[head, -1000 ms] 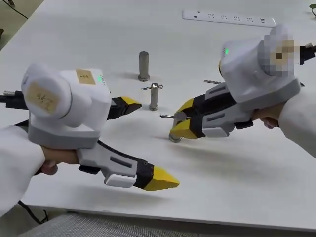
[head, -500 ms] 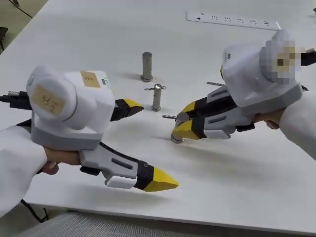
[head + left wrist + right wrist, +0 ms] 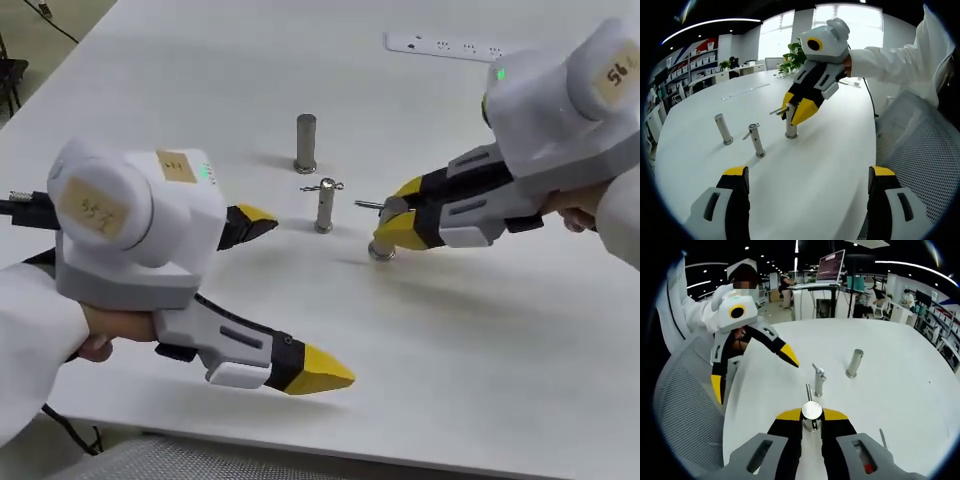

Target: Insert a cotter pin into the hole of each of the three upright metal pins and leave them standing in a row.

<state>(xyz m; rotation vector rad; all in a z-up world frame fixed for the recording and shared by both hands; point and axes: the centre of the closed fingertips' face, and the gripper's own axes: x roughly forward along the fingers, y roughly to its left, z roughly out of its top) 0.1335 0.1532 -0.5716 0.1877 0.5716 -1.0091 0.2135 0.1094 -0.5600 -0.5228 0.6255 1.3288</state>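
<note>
Three upright metal pins stand on the white table. The far pin (image 3: 306,143) is bare. The middle pin (image 3: 325,205) has a cotter pin (image 3: 322,186) through its top. My right gripper (image 3: 393,225) is shut on the near pin (image 3: 381,250), and a cotter pin (image 3: 367,204) sticks out sideways at that pin's top. In the right gripper view the near pin's head (image 3: 812,411) sits between the jaws. My left gripper (image 3: 290,295) hangs wide open at the near left, holding nothing, well clear of the pins.
A white power strip (image 3: 450,47) lies at the table's far edge. A loose cotter pin (image 3: 882,437) rests on the table beside my right gripper. A grey mesh chair (image 3: 685,405) stands at the near edge.
The headset has shifted. My right gripper with the near pin has moved a little away from me, closer to the middle pin. My left gripper stays open.
</note>
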